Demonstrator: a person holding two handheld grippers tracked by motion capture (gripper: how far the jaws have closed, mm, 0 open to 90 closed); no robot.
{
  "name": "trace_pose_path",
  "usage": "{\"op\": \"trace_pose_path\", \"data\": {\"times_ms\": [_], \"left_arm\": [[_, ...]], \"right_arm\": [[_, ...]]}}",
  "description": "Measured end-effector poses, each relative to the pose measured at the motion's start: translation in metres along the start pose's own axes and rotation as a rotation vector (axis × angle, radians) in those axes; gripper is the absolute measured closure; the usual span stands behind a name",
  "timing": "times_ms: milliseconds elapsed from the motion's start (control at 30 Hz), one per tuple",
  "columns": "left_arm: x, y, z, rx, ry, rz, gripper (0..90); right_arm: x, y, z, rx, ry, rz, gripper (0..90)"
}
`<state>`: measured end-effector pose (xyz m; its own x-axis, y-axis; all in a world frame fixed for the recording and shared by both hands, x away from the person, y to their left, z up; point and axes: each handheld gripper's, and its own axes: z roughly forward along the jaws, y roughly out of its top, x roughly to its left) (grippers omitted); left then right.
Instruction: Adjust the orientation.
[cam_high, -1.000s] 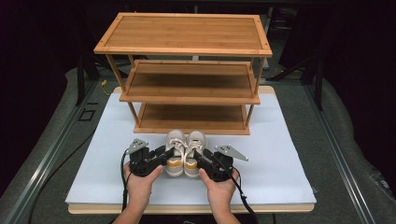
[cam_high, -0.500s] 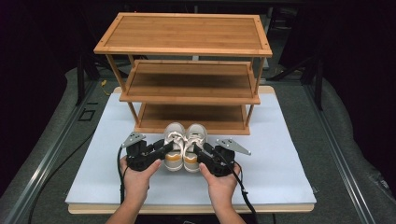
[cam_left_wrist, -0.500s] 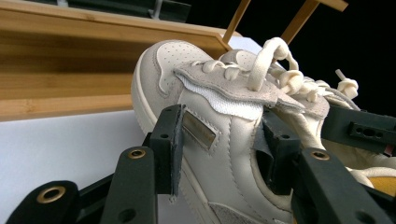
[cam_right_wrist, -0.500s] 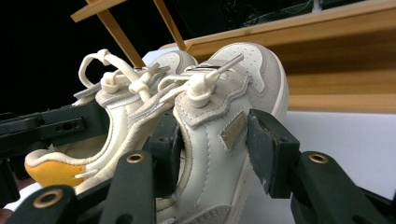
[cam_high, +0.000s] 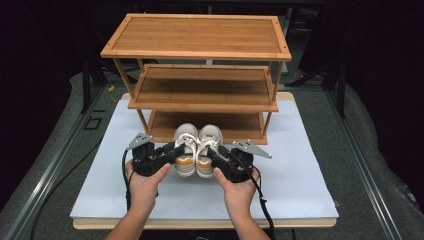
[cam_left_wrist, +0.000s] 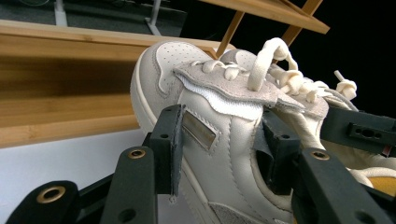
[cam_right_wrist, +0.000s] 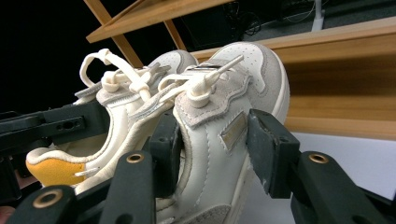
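Jaws, left gripper (cam_high: 169, 151): clamping the left shoe (cam_high: 185, 150) across its side wall, one pad on the outer quarter and the other inside the collar; the left gripper view is showing both pads pressing on the leather.
Jaws, right gripper (cam_high: 214, 152): pinching the right shoe (cam_high: 208, 150) the same way, one pad outside by the small metal tag and one inside the opening.
Hands: the left hand (cam_high: 144, 182) and right hand (cam_high: 238, 189) are gripping the tools from the near edge, mirrored, so that the pair is travelling as one unit.
Shoes, position: being held side by side, touching, toes pointing away toward the shoe rack (cam_high: 200, 75), just in front of its bottom shelf (cam_high: 165, 127) and apparently clear of the white mat (cam_high: 300, 165).
Reason for grip: holding at the mid-side is keeping each shoe level and leaving the toe free to enter a shelf first.
Rack: three wooden tiers standing at the far part of the bench (cam_high: 200, 223); all shelves are presenting bare wood.
Step in hand, judged: carrying the pair toward a shelf, probably the lowest, since the toes are lining up with it.
Risk, judged: laces (cam_left_wrist: 275, 65) are hanging loose and could be snagging on a shelf edge; uneven hand travel could be separating the pair.
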<state>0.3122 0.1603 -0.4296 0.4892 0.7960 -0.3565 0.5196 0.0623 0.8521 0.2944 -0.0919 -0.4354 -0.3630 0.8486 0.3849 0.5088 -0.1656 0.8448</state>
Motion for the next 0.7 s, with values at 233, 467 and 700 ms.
{"op": "trace_pose_path", "data": {"times_ms": [233,467,700], "left_arm": [[-0.002,0.014,-0.003,-0.009,-0.009,0.002,56.5],[-0.004,0.023,-0.004,-0.014,-0.011,0.009,56.5],[-0.008,0.034,-0.009,-0.028,-0.011,0.016,56.5]], "right_arm": [[0.003,0.011,-0.003,-0.014,0.014,-0.003,55.6],[0.005,0.020,-0.004,-0.026,0.016,-0.005,55.6],[0.009,0.030,-0.007,-0.041,0.022,-0.017,55.6]]}}
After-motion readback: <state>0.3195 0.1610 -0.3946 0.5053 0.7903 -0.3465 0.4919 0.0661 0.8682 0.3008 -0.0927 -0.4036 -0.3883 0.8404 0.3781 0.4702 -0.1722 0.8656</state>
